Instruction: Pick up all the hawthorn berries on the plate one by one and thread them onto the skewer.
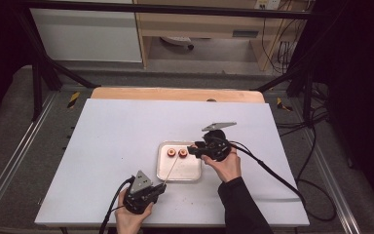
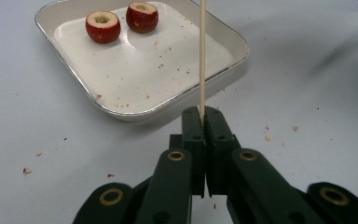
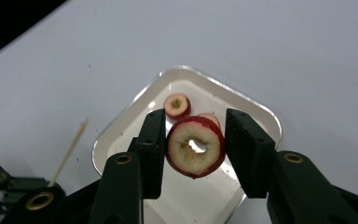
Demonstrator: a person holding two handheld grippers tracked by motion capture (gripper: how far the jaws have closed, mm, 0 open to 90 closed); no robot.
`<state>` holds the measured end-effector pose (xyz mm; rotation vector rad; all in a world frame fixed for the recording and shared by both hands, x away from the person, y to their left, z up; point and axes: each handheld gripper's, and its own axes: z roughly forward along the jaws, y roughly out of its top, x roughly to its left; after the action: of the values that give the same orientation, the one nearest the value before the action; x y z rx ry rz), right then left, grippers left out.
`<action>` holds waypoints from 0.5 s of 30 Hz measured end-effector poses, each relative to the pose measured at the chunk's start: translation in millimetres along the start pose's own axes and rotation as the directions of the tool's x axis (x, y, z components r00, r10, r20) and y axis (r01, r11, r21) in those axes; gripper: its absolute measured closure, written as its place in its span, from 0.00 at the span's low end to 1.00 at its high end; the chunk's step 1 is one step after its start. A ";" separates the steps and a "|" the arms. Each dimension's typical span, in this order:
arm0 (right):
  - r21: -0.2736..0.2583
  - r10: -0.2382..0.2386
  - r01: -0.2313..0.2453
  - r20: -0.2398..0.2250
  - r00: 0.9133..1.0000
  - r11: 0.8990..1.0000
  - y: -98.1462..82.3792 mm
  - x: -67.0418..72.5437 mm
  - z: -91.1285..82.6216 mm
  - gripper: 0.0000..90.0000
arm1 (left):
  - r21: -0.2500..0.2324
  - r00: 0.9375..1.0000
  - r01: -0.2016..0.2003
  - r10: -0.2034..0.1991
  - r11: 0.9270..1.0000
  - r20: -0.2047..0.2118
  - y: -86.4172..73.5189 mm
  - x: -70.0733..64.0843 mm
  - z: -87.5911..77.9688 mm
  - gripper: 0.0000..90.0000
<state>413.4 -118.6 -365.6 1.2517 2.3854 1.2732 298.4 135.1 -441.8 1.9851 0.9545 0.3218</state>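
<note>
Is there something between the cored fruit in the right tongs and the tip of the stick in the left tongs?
Nothing visible. The cored fruit hangs over the tray, in the right tongs; the stick, in the left tongs, points freely across it.

Black tongs, left (image 1: 161,187) and right (image 1: 191,148), with brass-ringed pivot screws, grey three-cornered top plates and trailing black cables; right arm wears a black sleeve (image 1: 241,204)

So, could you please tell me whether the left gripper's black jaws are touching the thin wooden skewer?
Touching: the left gripper view shows the left gripper shut on the thin wooden skewer, with no gap between pads and stick.
</note>
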 end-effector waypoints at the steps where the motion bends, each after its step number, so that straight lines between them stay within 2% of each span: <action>1: -0.039 0.012 -0.012 -0.006 1.000 0.999 -1.2 -1.3 -3.3 0.67 | 0.004 1.000 -0.007 0.007 1.000 -0.007 0.5 -2.2 1.0 0.98; 2: -0.068 0.023 -0.023 -0.011 1.000 0.997 -2.3 -2.2 -6.8 0.67 | 0.007 1.000 -0.010 0.010 1.000 -0.007 1.1 -4.2 1.9 0.98; 3: -0.068 0.023 -0.023 -0.011 1.000 0.997 -2.3 -2.2 -6.8 0.67 | 0.009 1.000 -0.015 0.015 1.000 -0.009 1.6 -6.2 3.1 0.98; 4: -0.096 0.032 -0.033 -0.016 0.999 0.995 -3.1 -2.9 -9.9 0.67 | 0.012 1.000 -0.015 0.016 1.000 -0.013 2.2 -8.3 4.4 0.98; 5: -0.148 0.045 -0.048 -0.026 0.999 0.988 -4.6 -4.2 -15.1 0.67 | 0.014 1.000 -0.016 0.016 1.000 -0.015 3.0 -10.3 5.7 0.98; 6: -0.148 0.045 -0.048 -0.026 0.999 0.988 -4.6 -4.2 -15.1 0.67 | 0.015 1.000 -0.015 0.015 1.000 -0.014 4.1 -12.1 6.9 0.98; 8: -0.202 0.052 -0.058 -0.036 0.998 0.978 -6.4 -4.2 -20.7 0.67 | 0.020 1.000 -0.016 0.016 1.000 -0.010 6.7 -15.2 8.8 0.98; 10: -0.213 0.048 -0.057 -0.045 0.998 0.975 -7.0 -4.2 -22.1 0.67 | 0.019 1.000 -0.013 0.013 1.000 -0.004 9.7 -17.3 9.6 0.98; 13: -0.226 0.021 -0.033 -0.054 0.998 0.974 -9.2 -2.7 -24.0 0.67 | 0.033 1.000 -0.012 0.012 0.999 0.003 14.2 -19.2 11.1 0.98; 15: -0.237 -0.029 0.015 -0.055 0.998 0.971 -11.9 -0.9 -24.1 0.67 | 0.044 1.000 -0.009 0.009 0.999 0.003 16.9 -19.2 12.4 0.98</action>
<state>395.1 -137.4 -359.7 1.1290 2.1964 1.5532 300.8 108.2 -432.8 2.0300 0.9580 0.3051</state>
